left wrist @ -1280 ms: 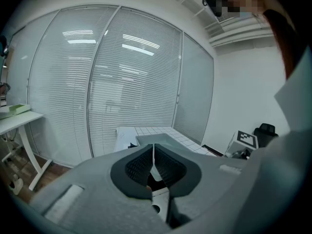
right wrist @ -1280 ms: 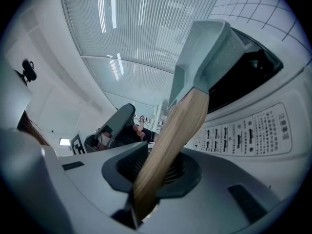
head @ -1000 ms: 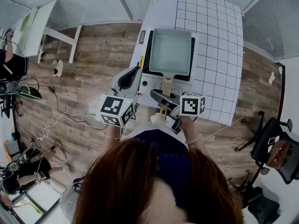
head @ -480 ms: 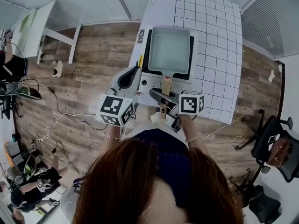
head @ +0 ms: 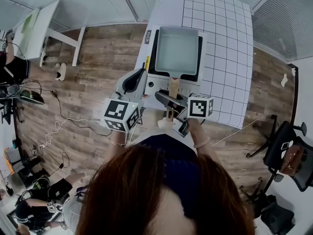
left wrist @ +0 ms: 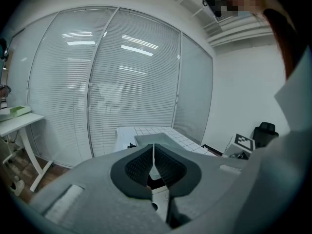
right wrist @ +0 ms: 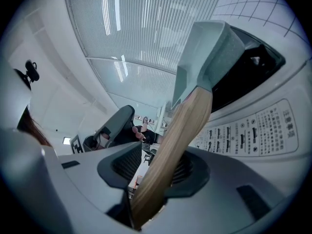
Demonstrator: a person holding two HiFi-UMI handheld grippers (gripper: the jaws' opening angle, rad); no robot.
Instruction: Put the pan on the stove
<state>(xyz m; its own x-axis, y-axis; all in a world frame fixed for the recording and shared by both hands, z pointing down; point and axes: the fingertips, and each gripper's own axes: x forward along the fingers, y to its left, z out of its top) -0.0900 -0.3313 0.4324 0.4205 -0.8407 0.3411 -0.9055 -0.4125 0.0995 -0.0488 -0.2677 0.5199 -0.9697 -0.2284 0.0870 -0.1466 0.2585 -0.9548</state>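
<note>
The danger here is a snag. The right gripper [head: 169, 100] has just been spreading its jaws, which stand wide around the pale wooden handle [right wrist: 171, 145] without clamping it, so a crooked pull-back could catch the handle and twist the pan askew. The square, pale grey-green metal pan [head: 177, 51] sits flat on the white, black-topped electric stove [head: 157, 86] at the near left edge of the white gridded table [head: 226, 58], its handle jutting over the stove's front edge. The left gripper [head: 137, 81], jaws closed on nothing, hovers by the stove's front left corner.
</note>
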